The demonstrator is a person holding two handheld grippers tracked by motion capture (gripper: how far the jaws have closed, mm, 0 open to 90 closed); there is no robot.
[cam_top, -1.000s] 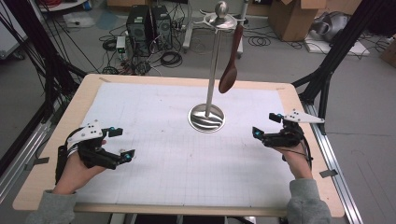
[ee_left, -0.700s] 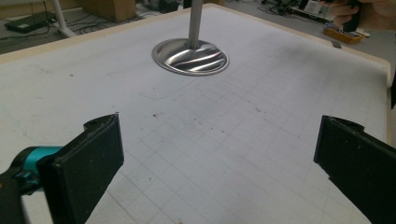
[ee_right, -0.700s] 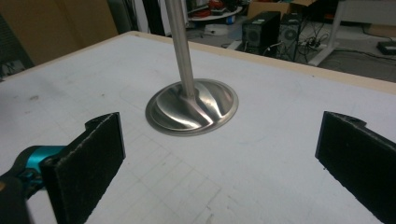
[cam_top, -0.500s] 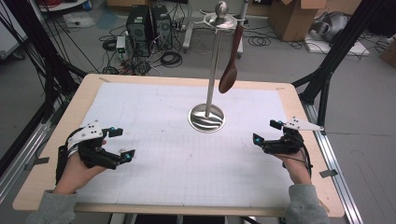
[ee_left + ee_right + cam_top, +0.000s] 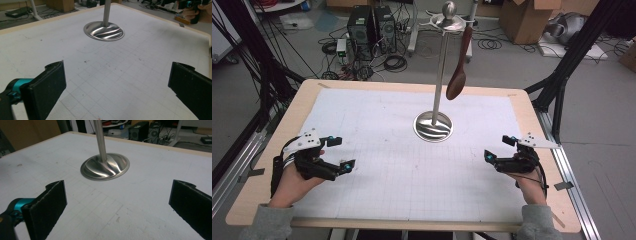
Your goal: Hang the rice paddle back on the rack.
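Nothing of the work with the wooden spoon (image 5: 458,75) looks done yet, judging from how things lie: it hangs from a hook at the top of the metal stand (image 5: 433,125), bowl downward beside the pole, and neither tool is near it. Everything is left, by my reading: reaching up to the spoon, taking it and doing whatever is wanted with it.

Largest first, the table (image 5: 272,145) with its white gridded mat carries the stand a little beyond its middle. The stand's round, polished base (image 5: 104,31) sits flat on the mat, and the thin pole (image 5: 100,140) rises upright from its centre to a ball top.

On the near left of the stand, well apart from it, the left gripper (image 5: 343,152) is held low over the mat in the person's left hand (image 5: 294,180), the forearm coming in from the near edge. Its jaws stand wide apart with only bare mat between them, aimed towards the base as the left gripper view shows.

On the near right of the stand, also well apart, the right gripper (image 5: 498,148) is held in the right hand (image 5: 528,186) close to the table's right edge. Its jaws too are spread wide and grasp nothing, pointing across the mat at the base. Both tools sit far below the spoon.
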